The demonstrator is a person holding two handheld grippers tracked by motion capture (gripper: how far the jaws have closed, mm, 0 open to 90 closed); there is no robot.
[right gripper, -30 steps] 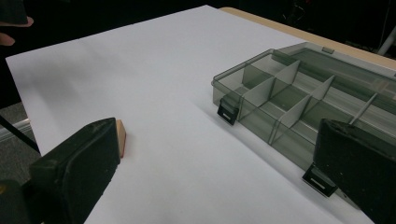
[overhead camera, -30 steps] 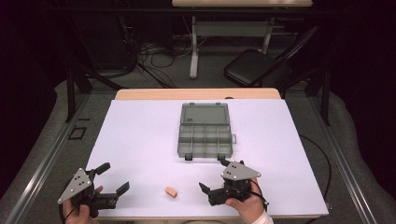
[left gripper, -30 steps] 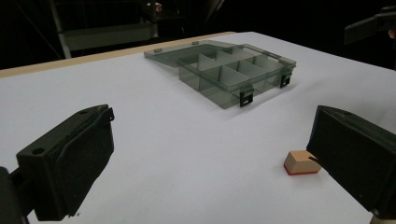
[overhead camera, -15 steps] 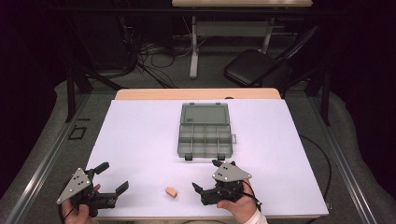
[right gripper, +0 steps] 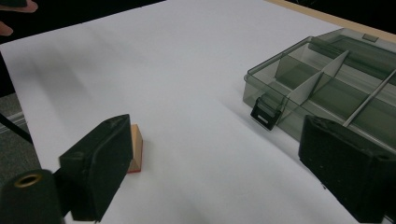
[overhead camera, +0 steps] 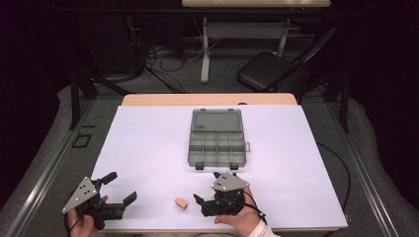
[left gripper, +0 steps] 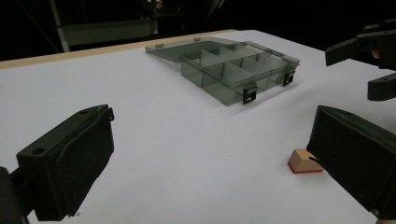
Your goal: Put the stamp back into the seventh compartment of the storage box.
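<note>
Since a second ago the right gripper point(overhead camera: 206, 200) has slid leftward along the lower edge of the frame and turned its jaws toward the small block point(overhead camera: 181, 203), while the left gripper point(overhead camera: 120, 186) at lower left has barely shifted. That left gripper is held low over the white table point(overhead camera: 148, 143) with its jaws spread wide and nothing between them, seemingly waiting. Just right of it, at lower centre, the block lies alone on the bare sheet, well apart from the organizer box point(overhead camera: 217, 138) in the middle of the frame. It is a small tan wedge with a red base and looks light. The right gripper's jaws are also wide and empty, aimed at the block, probably to pick it up. The smoky clear box sits with its lid laid back and its compartments empty.
</note>
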